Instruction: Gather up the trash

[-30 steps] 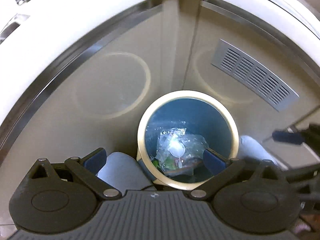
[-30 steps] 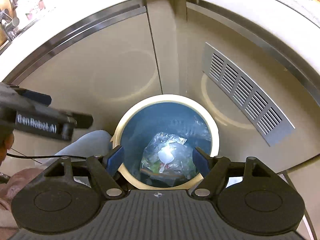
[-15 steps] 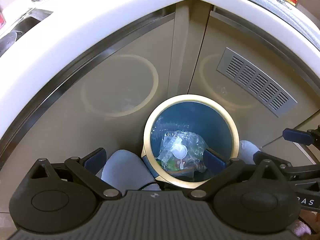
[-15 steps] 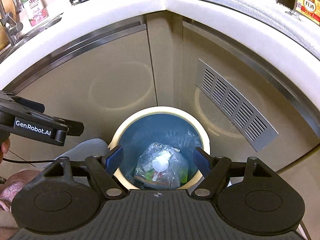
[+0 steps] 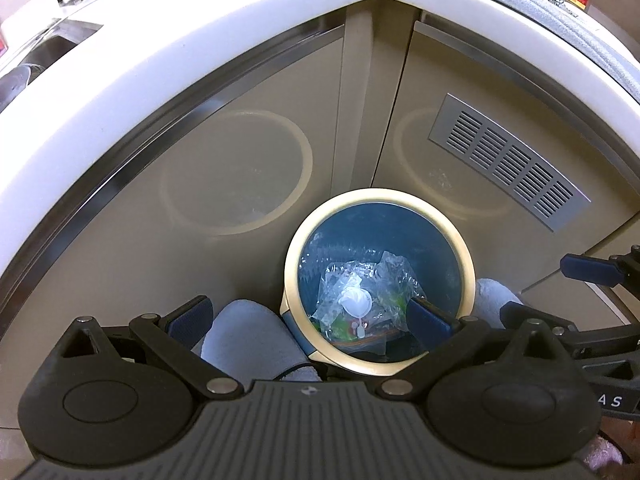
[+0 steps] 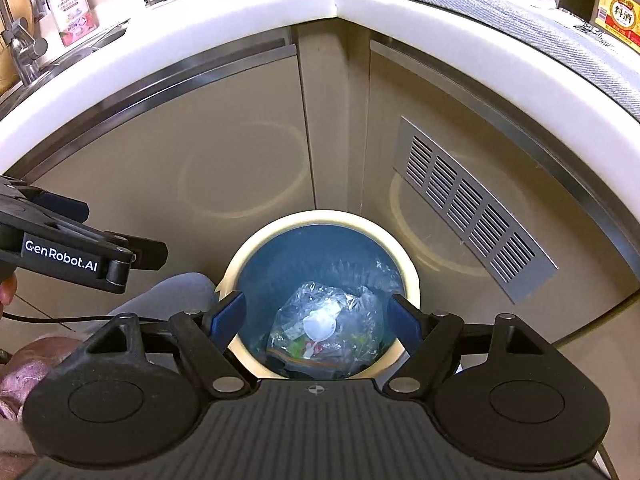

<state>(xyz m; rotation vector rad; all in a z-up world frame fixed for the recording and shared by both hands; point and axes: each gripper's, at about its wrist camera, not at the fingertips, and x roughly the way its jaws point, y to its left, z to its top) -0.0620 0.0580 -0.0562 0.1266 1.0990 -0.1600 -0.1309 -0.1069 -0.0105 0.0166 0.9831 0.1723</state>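
A round bin (image 5: 464,248) (image 6: 240,258) with a cream rim and blue inside stands on the floor in the cabinet corner. Clear plastic trash with a white round lid (image 5: 354,300) (image 6: 318,326) and coloured scraps lies in its bottom. My left gripper (image 5: 308,316) is open and empty, held above the bin's left side. My right gripper (image 6: 318,314) is open and empty, right above the bin mouth. The left gripper also shows in the right wrist view (image 6: 80,254), and the right gripper in the left wrist view (image 5: 592,276).
Beige cabinet doors meet in a corner behind the bin, the right one with a metal vent grille (image 6: 472,210). A white countertop (image 6: 280,8) above carries bottles and a sink. Feet in grey socks (image 5: 248,336) stand beside the bin.
Both grippers have risen and drawn back from the bin, so more of the cabinets and the countertop shows. Both stay open and empty. The trash in the bin has not moved.
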